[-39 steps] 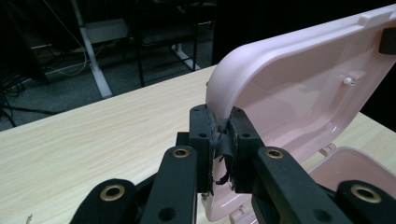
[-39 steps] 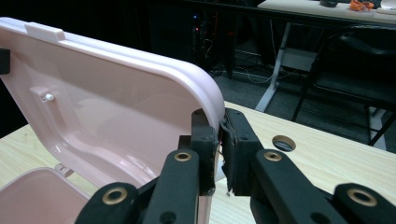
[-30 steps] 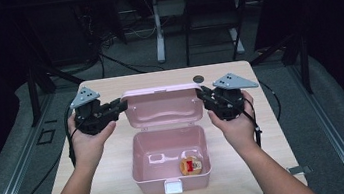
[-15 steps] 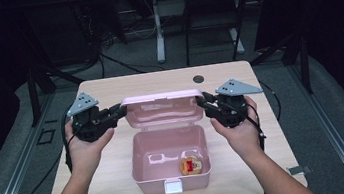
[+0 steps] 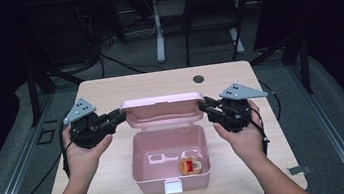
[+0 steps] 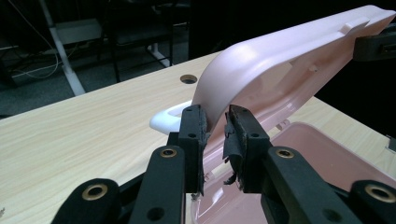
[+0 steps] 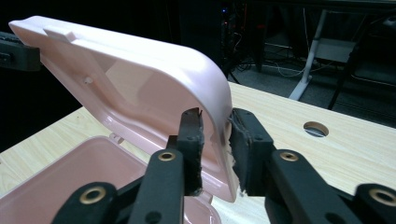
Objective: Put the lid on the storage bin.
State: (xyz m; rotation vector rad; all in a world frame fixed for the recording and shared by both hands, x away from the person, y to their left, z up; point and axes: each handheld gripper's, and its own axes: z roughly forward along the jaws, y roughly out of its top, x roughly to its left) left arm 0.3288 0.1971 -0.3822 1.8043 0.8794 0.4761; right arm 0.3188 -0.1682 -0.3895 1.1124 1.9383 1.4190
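Observation:
A pink plastic box (image 5: 139, 168) stands open on the wooden table, with a small red and yellow round item (image 5: 190, 165) on its floor. Its hinged lid (image 5: 161, 109) stands tilted up over the back edge. My left gripper (image 5: 118, 118) clamps the lid's left end and my right gripper (image 5: 205, 106) clamps its right end. In the left gripper view the lid (image 6: 280, 60) runs between the jaws of the left gripper (image 6: 215, 135). In the right gripper view the right gripper (image 7: 215, 140) straddles the lid's (image 7: 140, 70) rim; its jaws have just eased apart slightly, and the pads still touch the rim.
A white latch (image 5: 172, 186) sits on the box's front wall, and a white handle (image 6: 166, 119) lies behind the lid. A round cable hole (image 5: 198, 79) is in the table's far side. Dark floor, cables and stands surround the table.
The lid has swung forward from leaning back to a steeper, half-raised tilt. Both grippers came slightly nearer with it.

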